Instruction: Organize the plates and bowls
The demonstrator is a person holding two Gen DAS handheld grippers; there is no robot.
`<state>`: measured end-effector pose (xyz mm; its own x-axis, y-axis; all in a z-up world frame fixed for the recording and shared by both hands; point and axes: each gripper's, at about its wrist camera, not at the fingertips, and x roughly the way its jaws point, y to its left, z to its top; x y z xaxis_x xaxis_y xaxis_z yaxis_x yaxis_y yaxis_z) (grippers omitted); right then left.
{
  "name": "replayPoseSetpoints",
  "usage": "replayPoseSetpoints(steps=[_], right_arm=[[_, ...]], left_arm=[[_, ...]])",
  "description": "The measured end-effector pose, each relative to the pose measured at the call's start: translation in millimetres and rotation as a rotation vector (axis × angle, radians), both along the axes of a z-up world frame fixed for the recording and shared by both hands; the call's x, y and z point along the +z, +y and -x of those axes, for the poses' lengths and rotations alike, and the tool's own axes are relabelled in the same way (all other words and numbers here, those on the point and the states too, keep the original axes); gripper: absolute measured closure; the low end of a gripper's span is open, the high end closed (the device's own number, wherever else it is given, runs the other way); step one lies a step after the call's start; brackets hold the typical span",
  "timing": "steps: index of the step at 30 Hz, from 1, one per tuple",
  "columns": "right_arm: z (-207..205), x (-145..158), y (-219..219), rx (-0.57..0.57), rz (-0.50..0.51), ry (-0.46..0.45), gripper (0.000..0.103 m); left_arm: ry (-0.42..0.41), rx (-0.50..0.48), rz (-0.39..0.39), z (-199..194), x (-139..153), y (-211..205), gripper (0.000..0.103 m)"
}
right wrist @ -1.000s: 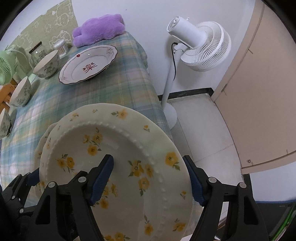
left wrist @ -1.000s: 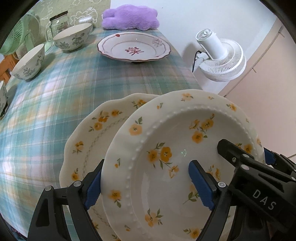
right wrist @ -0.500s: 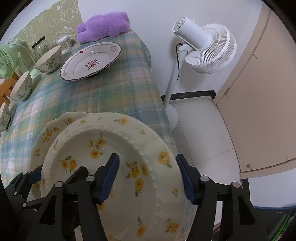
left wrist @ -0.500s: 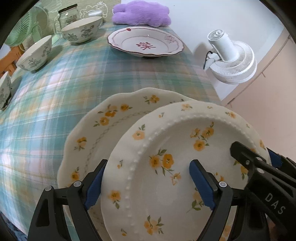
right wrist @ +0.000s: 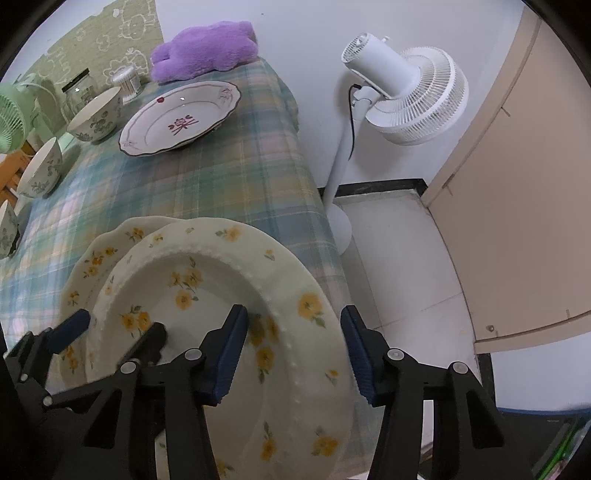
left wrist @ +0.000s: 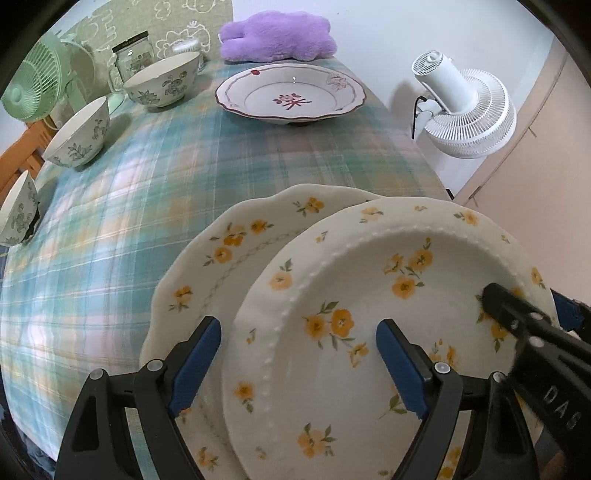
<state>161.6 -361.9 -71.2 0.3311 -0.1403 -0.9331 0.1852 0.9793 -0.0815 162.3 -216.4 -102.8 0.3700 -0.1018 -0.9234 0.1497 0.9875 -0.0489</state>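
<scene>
A beaded-rim plate with yellow flowers lies on a scalloped plate with the same flowers at the near right corner of the table. My left gripper stands open astride the beaded plate's left rim, one pad over each plate. My right gripper straddles that plate's right rim, one pad inside the well and one outside. Its jaws are closing, and a gap still shows at the outer pad. Each gripper also shows in the other's view.
A red-trimmed plate sits at the far end before a purple plush toy. Three floral bowls line the left side near a jar and a green fan. A white standing fan is past the table's right edge.
The right gripper's jaws have narrowed around the beaded plate's right rim. The left view has tipped up a little and shows more of the far table. Both plates stay put.
</scene>
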Motion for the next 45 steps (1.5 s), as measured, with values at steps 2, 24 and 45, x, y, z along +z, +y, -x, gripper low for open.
replayPoseSetpoints(steps=[2,24,45], right_arm=[[4.0,5.3,-3.5,-0.003,0.002,-0.010,0.054],[-6.1,-8.2,20.7,0.056,0.082,0.016,0.056],[-20.6,-26.0,40.3,0.108,0.043,0.037,0.051]], left_arm=[[-0.005,-0.013,-0.007,1.8,3.1,0.8,0.016],[0.000,0.005,0.003,7.6,9.5,24.1,0.016],[0.016,0.081,-0.034,10.2,10.0,42.5,0.016]])
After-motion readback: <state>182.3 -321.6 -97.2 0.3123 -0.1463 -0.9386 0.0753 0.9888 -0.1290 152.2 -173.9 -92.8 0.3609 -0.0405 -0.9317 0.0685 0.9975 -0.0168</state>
